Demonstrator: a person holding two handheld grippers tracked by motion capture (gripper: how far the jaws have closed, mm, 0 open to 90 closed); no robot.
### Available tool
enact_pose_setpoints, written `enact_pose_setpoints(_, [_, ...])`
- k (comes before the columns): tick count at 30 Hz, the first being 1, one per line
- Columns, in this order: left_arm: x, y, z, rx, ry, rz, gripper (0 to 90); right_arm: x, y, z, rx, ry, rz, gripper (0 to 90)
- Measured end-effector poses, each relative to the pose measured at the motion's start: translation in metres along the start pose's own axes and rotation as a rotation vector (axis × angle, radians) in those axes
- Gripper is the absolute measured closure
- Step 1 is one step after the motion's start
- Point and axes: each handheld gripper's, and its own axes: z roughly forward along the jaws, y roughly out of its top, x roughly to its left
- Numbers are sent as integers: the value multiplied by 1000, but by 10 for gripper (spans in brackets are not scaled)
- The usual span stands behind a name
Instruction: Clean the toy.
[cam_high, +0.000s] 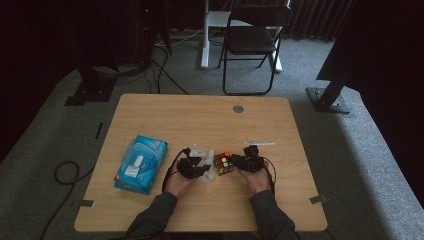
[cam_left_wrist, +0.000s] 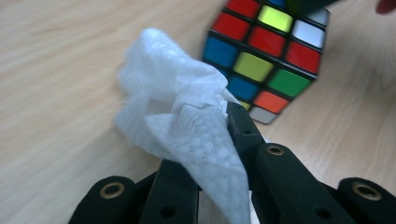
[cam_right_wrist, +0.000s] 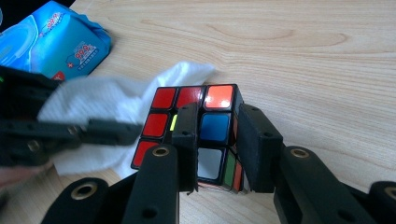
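Note:
A Rubik's cube sits near the middle of the wooden table, between my two grippers. My right gripper is shut on it. In the right gripper view the jaws of the right gripper clamp one corner column of the cube. My left gripper is shut on a crumpled white wipe. The wipe drapes over the left gripper and hides one jaw tip, just short of the cube. From the right gripper view the wipe lies against the cube's left side.
A blue pack of wet wipes lies at the table's left, also seen as the pack. A thin white stick rests behind my right gripper. A grey round cap sits at the far edge. A black chair stands beyond the table.

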Motion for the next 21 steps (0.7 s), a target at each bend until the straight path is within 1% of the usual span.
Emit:
enact_pose_setpoints(4, [7,-3,-6,-12,11,-23,837,0,1,0,4,1,1,699])
enact_pose_setpoints(7, [12,-7,-8,-13,16,-38,837,4,2,-1,6,-20,-28,690])
enact_pose_setpoints(9, [14,-9,-8,-17,18,-50,837,4,2,-2,-7,-27,-31,657])
enact_pose_setpoints(11, [16,-11,-10,-19,19,-57,837,3,3,-5,-42,-22,-35,644])
enact_pose_setpoints(13, [17,-12,-11,-20,18,-58,836,2,5,-10,-72,-38,-27,630])
enact_pose_setpoints(15, [18,-12,-11,-19,21,-60,837,-1,6,-15,-99,-56,-9,626])
enact_pose_setpoints(17, [19,-12,-12,-23,20,-65,836,-6,7,-17,-105,-74,7,626])
enact_pose_setpoints(21, [20,-13,-14,-26,22,-68,836,-15,6,-19,-97,-105,34,618])
